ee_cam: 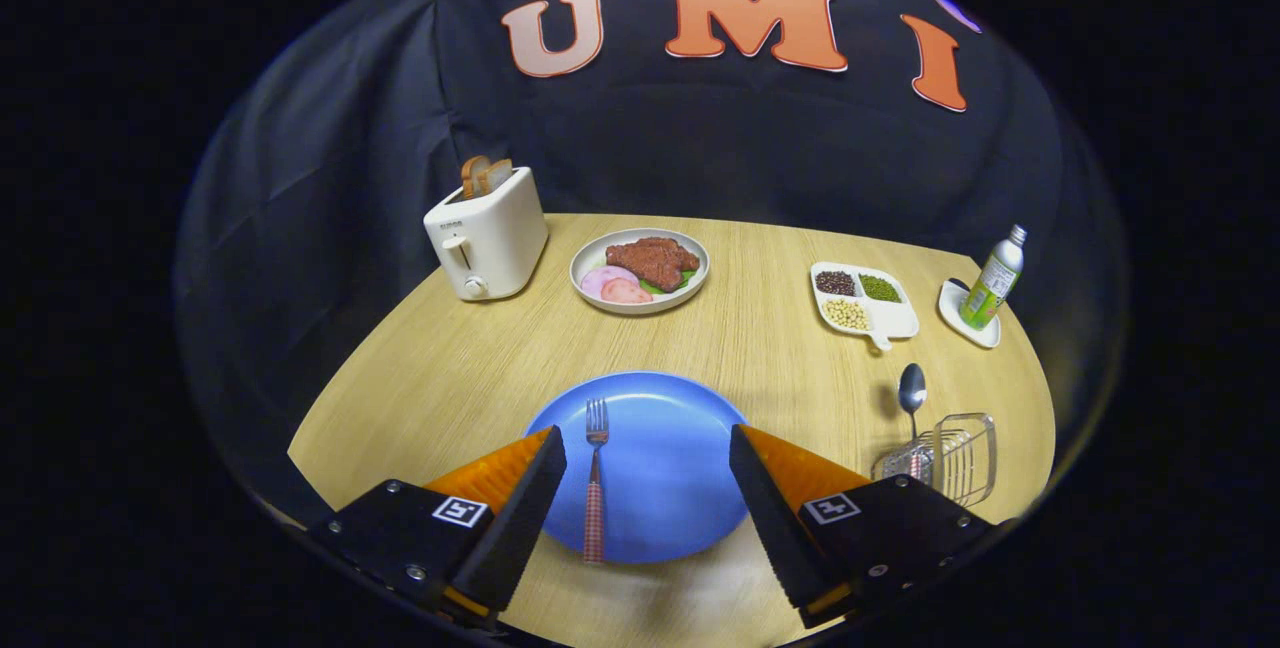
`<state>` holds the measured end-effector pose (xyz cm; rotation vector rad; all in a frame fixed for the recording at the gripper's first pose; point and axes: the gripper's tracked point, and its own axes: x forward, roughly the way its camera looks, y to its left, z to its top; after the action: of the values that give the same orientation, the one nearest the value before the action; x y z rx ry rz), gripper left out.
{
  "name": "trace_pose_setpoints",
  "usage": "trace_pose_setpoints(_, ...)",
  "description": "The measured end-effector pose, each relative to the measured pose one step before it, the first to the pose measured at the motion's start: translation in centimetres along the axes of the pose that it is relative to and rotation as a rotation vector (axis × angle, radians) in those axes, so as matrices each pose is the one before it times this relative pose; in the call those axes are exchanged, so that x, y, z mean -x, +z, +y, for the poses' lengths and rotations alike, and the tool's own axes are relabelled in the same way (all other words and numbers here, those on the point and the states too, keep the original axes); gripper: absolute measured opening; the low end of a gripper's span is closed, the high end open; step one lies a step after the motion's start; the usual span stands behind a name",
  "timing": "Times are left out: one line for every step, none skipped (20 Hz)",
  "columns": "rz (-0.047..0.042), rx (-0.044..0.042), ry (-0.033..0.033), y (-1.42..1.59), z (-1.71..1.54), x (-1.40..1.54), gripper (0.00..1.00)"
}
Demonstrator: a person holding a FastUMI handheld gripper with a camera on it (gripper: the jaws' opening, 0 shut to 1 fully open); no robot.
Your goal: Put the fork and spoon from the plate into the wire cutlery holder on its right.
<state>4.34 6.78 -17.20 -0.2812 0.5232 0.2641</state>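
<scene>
A blue plate lies on the wooden table just ahead of my fingers. A fork with a checked handle rests on the plate's left part, tines pointing away, close to my left finger. To the plate's right stands the wire cutlery holder, with a spoon upright in it, bowl up. My gripper hovers above the near side of the plate, open, with nothing held between its fingers.
A cream toaster with bread slices stands at the back left. Beyond the blue plate sit a plate of meat and ham, a divided dish of beans, and a green bottle on a small saucer.
</scene>
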Motion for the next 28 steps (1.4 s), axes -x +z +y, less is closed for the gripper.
trace_pose_setpoints(0.01329,0.00700,-0.00156,-0.820,0.466,-0.512,0.99)
trace_pose_setpoints(0.00877,0.00561,0.00320,-0.626,0.492,-0.519,0.99)
trace_pose_setpoints(0.00680,0.00641,0.00555,-0.657,0.518,-0.499,0.99)
trace_pose_setpoints(0.00722,0.00738,0.00211,-0.580,0.362,-0.540,0.99)
trace_pose_setpoints(0.01059,0.00608,0.00283,-0.679,0.384,-0.611,0.99)
trace_pose_setpoints(0.01393,-0.00048,-0.00231,-0.705,0.129,-0.408,0.99)
trace_pose_setpoints(0.01406,-0.00490,-0.00260,-0.726,0.128,-0.429,0.98)
trace_pose_setpoints(0.01247,-0.00833,-0.00090,-0.551,0.182,-0.465,0.93)
trace_pose_setpoints(0.01277,-0.01078,0.00176,-0.555,0.157,-0.414,0.90)
trace_pose_setpoints(0.01112,-0.00970,0.00328,-0.398,0.172,-0.251,0.82)
trace_pose_setpoints(0.00745,-0.00466,0.00603,-0.377,0.275,-0.225,0.77)
trace_pose_setpoints(0.00374,0.00225,0.00167,-0.194,0.196,-0.112,0.71)
trace_pose_setpoints(0.00559,0.00876,0.00255,-0.226,0.186,-0.205,0.66)
trace_pose_setpoints(0.01074,0.01099,-0.00150,-0.294,0.013,-0.173,0.57)
trace_pose_setpoints(0.00768,0.00760,-0.00084,-0.251,0.151,-0.119,0.52)
trace_pose_setpoints(0.00714,0.00134,0.00472,-0.172,0.142,-0.088,0.41)
trace_pose_setpoints(0.00724,0.00130,0.00354,-0.101,0.068,-0.014,0.37)
trace_pose_setpoints(0.00305,0.00321,-0.01269,0.026,-0.227,0.001,0.28)
trace_pose_setpoints(-0.00102,-0.00346,-0.00471,0.091,-0.146,0.306,0.21)
trace_pose_setpoints(0.00283,-0.00975,0.00725,0.002,0.084,0.051,0.09)
trace_pose_setpoints(-0.00239,-0.00939,0.00221,0.166,-0.131,0.267,0.07)
trace_pose_setpoints(-0.00007,-0.00611,0.00002,0.157,-0.296,0.360,0.06)
trace_pose_setpoints(0.00164,-0.00829,-0.00194,0.264,-0.503,0.510,0.06)
trace_pose_setpoints(-0.00012,-0.01204,0.00256,0.331,-0.489,0.602,0.06)
trace_pose_setpoints(-0.00095,-0.01530,0.00278,0.369,-0.515,0.633,0.06)
trace_pose_setpoints(0.00514,-0.01309,0.00272,0.356,-0.622,0.798,0.06)
trace_pose_setpoints(0.00270,-0.01031,0.00232,0.404,-0.714,0.862,0.05)
trace_pose_setpoints(0.00724,-0.00334,0.00174,0.347,-0.816,0.992,0.06)
